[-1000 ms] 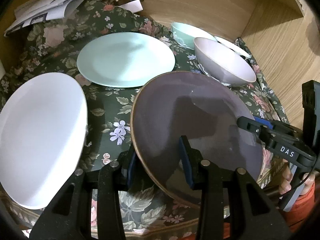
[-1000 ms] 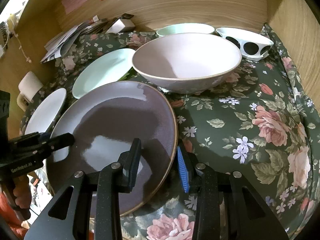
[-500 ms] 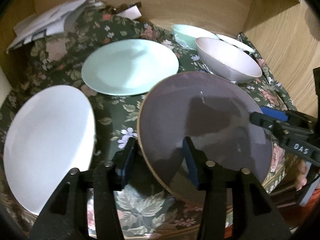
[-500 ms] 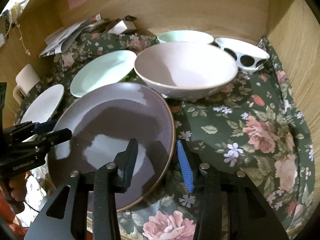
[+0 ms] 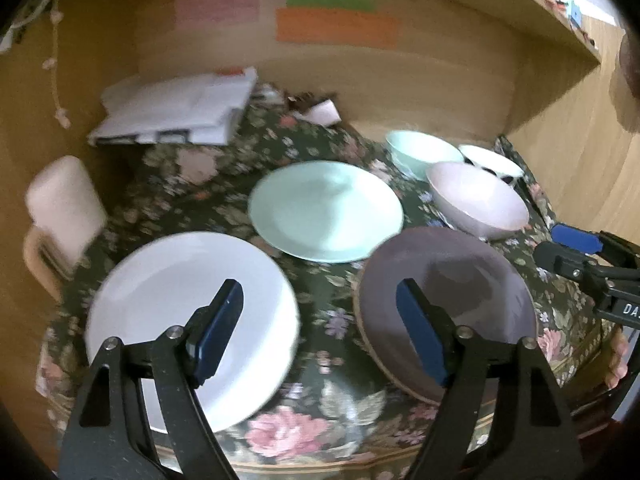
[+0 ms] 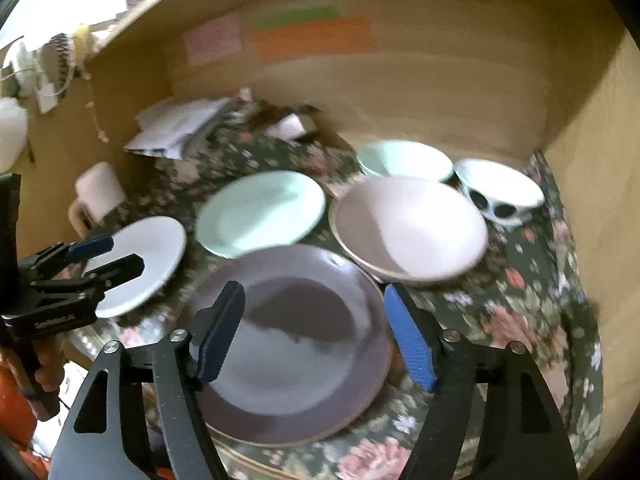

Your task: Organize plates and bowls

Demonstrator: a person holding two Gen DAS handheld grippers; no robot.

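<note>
The purple-grey plate (image 5: 448, 304) (image 6: 296, 340) lies flat on the floral cloth near the table's front edge. Left of it is a white plate (image 5: 180, 312) (image 6: 140, 256), and behind them a mint plate (image 5: 324, 210) (image 6: 260, 212). A pink bowl (image 5: 476, 204) (image 6: 408, 228), a mint bowl (image 5: 420, 154) (image 6: 404, 158) and a white dotted bowl (image 5: 490, 162) (image 6: 500, 190) stand at the back right. My left gripper (image 5: 318, 292) (image 6: 120, 254) and right gripper (image 6: 314, 290) (image 5: 554, 242) hover above the purple plate's near edges, jaws opening, with nothing between them.
A pale mug (image 5: 64, 208) (image 6: 98, 192) stands at the left edge. A stack of papers (image 5: 176, 112) lies at the back left. Wooden walls close in the back and right, with coloured notes (image 5: 336, 24) on the back one. Bare floral cloth (image 6: 520, 320) lies right of the purple plate.
Both grippers had the purple plate's rim between their fingers; they have opened wide, let it go and drawn up and back. The plate now rests on the cloth.
</note>
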